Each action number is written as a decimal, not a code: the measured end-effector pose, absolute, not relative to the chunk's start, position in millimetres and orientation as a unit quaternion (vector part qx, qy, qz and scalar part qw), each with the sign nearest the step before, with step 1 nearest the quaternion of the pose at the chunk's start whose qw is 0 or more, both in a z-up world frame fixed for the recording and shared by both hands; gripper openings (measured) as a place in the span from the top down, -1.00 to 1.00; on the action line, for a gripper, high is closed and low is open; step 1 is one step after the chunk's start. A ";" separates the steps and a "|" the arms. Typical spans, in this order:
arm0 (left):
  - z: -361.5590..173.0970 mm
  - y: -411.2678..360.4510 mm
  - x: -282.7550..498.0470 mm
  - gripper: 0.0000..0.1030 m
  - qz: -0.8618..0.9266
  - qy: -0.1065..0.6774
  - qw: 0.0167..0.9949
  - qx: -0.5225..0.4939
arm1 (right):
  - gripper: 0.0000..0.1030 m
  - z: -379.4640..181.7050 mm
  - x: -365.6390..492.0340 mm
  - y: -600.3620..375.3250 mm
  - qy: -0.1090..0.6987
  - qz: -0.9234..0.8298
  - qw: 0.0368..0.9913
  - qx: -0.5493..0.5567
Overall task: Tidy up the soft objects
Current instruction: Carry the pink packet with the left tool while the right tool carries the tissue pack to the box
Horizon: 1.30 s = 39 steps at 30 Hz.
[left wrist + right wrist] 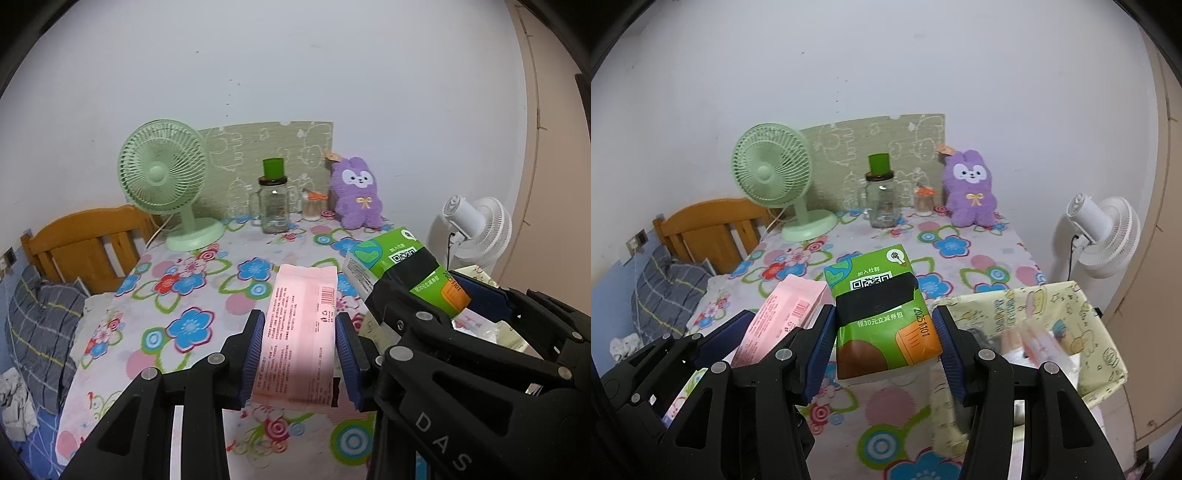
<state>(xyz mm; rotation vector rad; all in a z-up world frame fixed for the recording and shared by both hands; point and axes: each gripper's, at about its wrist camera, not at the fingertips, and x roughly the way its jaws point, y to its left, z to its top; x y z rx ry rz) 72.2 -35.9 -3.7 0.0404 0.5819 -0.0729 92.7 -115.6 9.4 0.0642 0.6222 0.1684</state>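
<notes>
My left gripper (300,354) is shut on a pink tissue pack (301,325), held lengthwise above the flowered tablecloth (192,295). To its right, my right gripper (884,352) is shut on a green tissue pack (882,314) with a QR code and a black band. In the left wrist view the green pack (399,262) and the right gripper's black frame show at the right. In the right wrist view the pink pack (783,317) shows at the left. A purple plush rabbit (356,194) sits at the back right of the table.
A green desk fan (166,184), a glass jar with a green lid (273,203) and a small cotton-swab jar (314,206) stand along the back. A pale yellow fabric bin (1034,321) holding packets sits at the right. A white fan (1104,236) stands beyond the table; a wooden headboard (88,240) at left.
</notes>
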 end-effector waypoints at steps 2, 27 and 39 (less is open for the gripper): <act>-3.5 -42.1 75.9 0.24 -0.040 0.286 0.957 0.021 | -0.10 9.3 95.1 -122.5 0.305 0.079 0.949 0.032; -9.6 -116.0 102.5 0.23 -0.098 0.293 0.951 0.032 | -0.10 -0.5 109.6 -200.2 0.302 0.028 0.952 0.050; -20.9 -154.7 112.2 0.23 -0.135 0.307 0.941 0.042 | -0.10 -12.6 112.3 -236.5 0.311 -0.001 0.948 0.060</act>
